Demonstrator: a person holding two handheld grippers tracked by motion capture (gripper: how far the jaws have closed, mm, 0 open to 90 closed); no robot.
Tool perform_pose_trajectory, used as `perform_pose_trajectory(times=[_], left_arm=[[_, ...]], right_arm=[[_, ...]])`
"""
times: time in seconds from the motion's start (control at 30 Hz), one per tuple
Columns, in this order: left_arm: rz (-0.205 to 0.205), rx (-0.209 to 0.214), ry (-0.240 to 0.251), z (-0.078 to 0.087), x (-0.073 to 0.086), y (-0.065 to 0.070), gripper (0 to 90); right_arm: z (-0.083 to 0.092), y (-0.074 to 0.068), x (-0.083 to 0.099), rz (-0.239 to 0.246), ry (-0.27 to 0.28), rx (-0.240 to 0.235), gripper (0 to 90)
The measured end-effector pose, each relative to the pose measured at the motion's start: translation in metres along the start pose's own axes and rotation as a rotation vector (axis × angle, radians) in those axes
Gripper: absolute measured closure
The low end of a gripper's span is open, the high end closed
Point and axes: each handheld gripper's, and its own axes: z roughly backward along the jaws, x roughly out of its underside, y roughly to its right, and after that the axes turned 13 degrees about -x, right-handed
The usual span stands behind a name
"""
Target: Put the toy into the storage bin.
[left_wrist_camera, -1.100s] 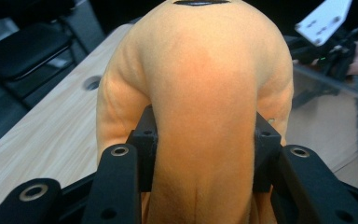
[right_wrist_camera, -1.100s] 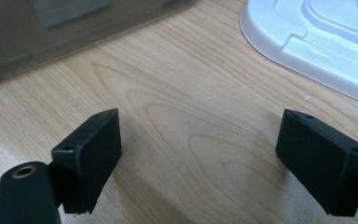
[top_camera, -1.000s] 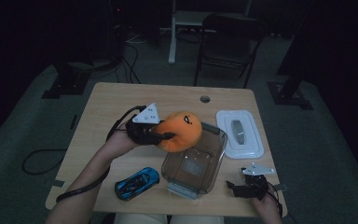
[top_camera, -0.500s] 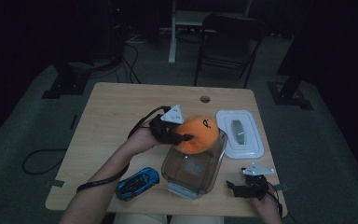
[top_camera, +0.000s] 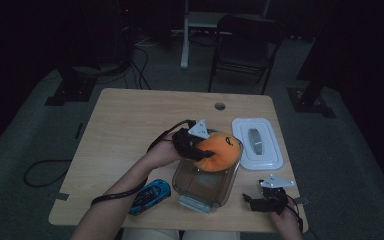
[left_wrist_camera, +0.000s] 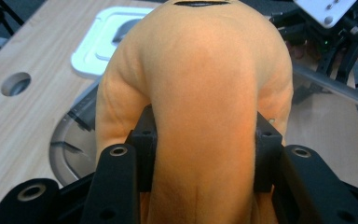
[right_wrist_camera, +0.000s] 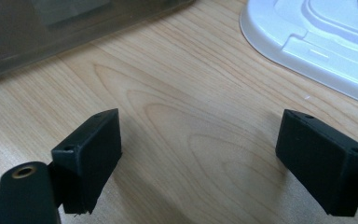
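An orange plush toy (top_camera: 221,151) hangs over the far end of a clear plastic container (top_camera: 203,186), with my left gripper (top_camera: 200,150) shut on it. In the left gripper view the black pads squeeze the orange plush toy (left_wrist_camera: 205,93) from both sides, and the container (left_wrist_camera: 70,140) lies beneath it. My right gripper (top_camera: 260,202) rests low on the table near the front right corner, jaws spread wide over bare wood (right_wrist_camera: 196,140) with nothing between them.
A white lid (top_camera: 257,142) lies right of the container, and its edge (right_wrist_camera: 307,42) lies just ahead of the right gripper. A blue toy car (top_camera: 151,196) sits near the table's front edge. A round hole (top_camera: 220,106) marks the far side of the table.
My left gripper has carried the orange plush to the right and lower, from beside the container to above its far end. The right gripper has stayed put.
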Motion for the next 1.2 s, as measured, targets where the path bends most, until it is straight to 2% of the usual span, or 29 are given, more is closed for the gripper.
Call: perform_pose_trajectory(times=[0.43, 0.67, 0.73, 0.9, 1.2], left_arm=[[0.023, 0.016, -0.048, -0.013, 0.004, 0.002, 57.8], [0.018, 0.025, -0.079, -0.02, 0.006, 0.004, 57.2], [0.02, 0.02, -0.099, -0.022, 0.007, 0.004, 56.8], [-0.009, 0.006, -0.142, -0.028, 0.005, 0.009, 55.8], [0.011, 0.012, -0.188, -0.032, 0.002, 0.009, 54.1]], right_arm=[[0.0, 0.0, 0.0, 0.002, 0.0, 0.0, 13.8], [0.0, 0.0, 0.0, 0.0, -0.001, -0.001, 13.8], [0.0, 0.0, 0.0, 0.0, 0.0, -0.001, 13.7], [0.0, 0.0, 0.0, -0.003, 0.0, -0.003, 13.8], [0.0, 0.0, 0.0, -0.004, 0.001, -0.004, 13.8]])
